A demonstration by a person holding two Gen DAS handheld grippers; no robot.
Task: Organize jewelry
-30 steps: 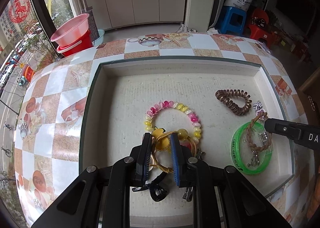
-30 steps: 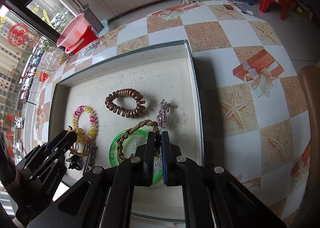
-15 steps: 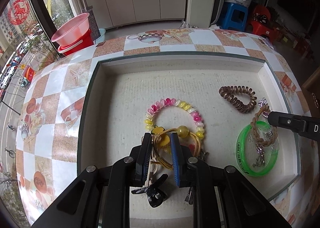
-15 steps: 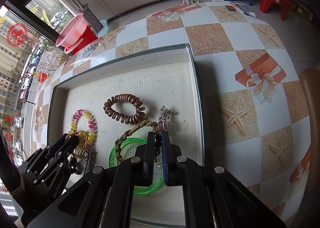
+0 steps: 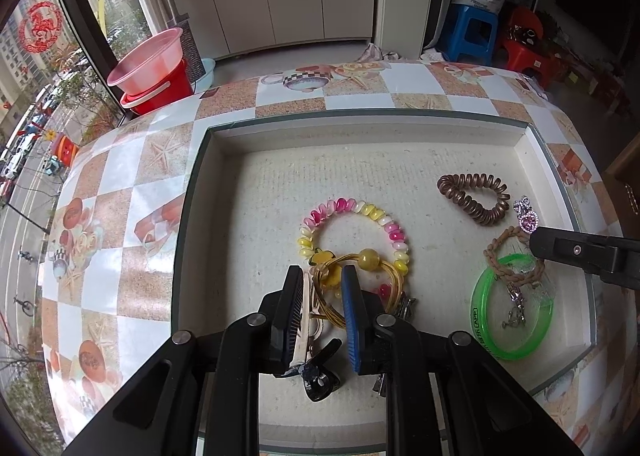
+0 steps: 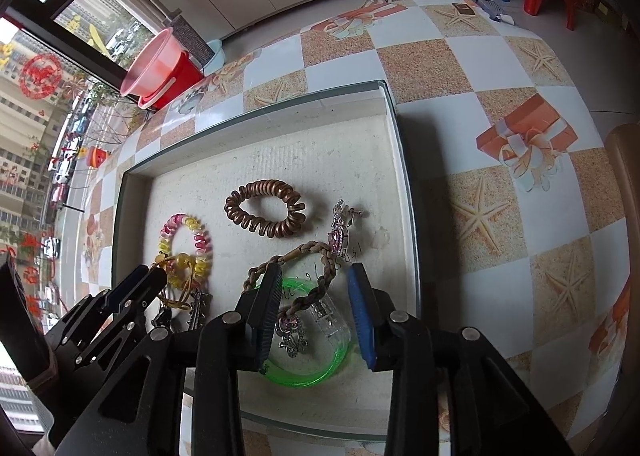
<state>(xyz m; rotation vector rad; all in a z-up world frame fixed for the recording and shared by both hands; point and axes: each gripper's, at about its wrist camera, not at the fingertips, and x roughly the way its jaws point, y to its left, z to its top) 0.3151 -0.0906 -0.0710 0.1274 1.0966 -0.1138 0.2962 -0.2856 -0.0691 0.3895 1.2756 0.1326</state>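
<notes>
While the right gripper hangs over the near right corner of the white tray, its jaws are opening, standing apart with the braided brown cord bracelet and the green bangle between them, the pads pressing on neither. Inside the green bangle lies a small silver charm. At the tray's near middle, the left gripper has its jaws narrowly set around the gold cord bracelet and a cream hair clip; whether they pinch it I cannot tell. Just beyond sits the pink-and-yellow bead bracelet. Farther toward the tray's right wall lie the pink earring and the brown spiral hair tie.
</notes>
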